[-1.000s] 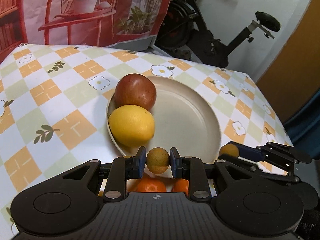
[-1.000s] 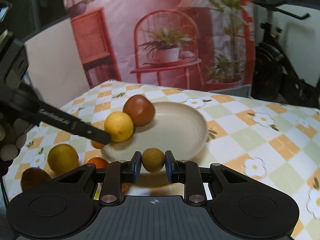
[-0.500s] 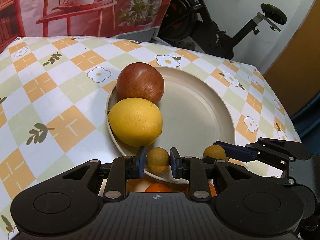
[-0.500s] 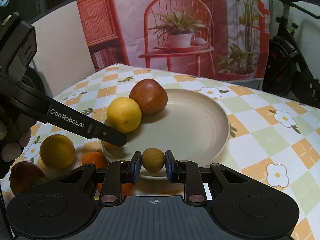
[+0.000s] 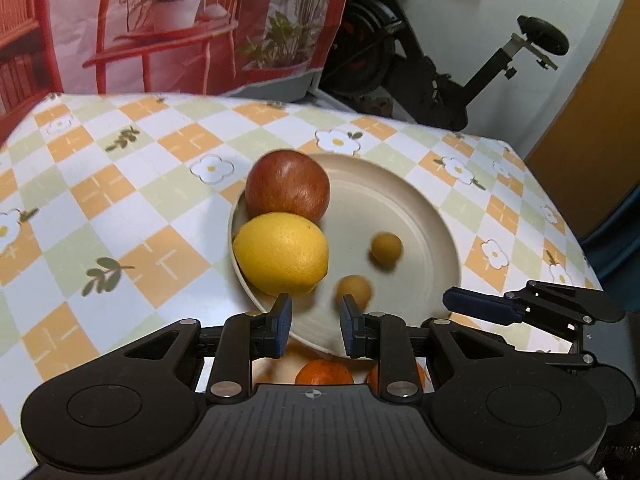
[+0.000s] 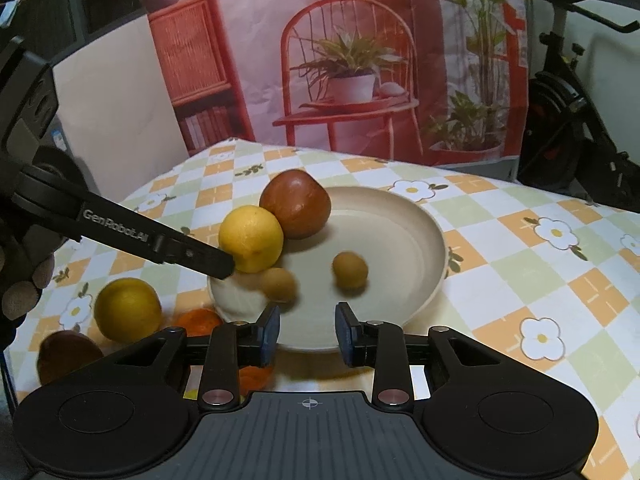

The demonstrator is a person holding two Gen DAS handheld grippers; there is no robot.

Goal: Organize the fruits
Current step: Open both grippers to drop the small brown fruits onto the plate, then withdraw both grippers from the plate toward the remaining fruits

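Note:
A beige plate holds a red apple, a yellow lemon and two small brown fruits, blurred with motion. My left gripper is open and empty at the plate's near rim. My right gripper is open and empty at the plate's near rim. Each gripper shows in the other's view: the right gripper, the left gripper.
More fruit lies on the checked tablecloth beside the plate: a yellow one, orange ones and a dark red one. An exercise bike stands beyond the table's far edge.
Both grippers opened and let go of their small brown fruits. The two fruits now lie loose in the plate, still moving.

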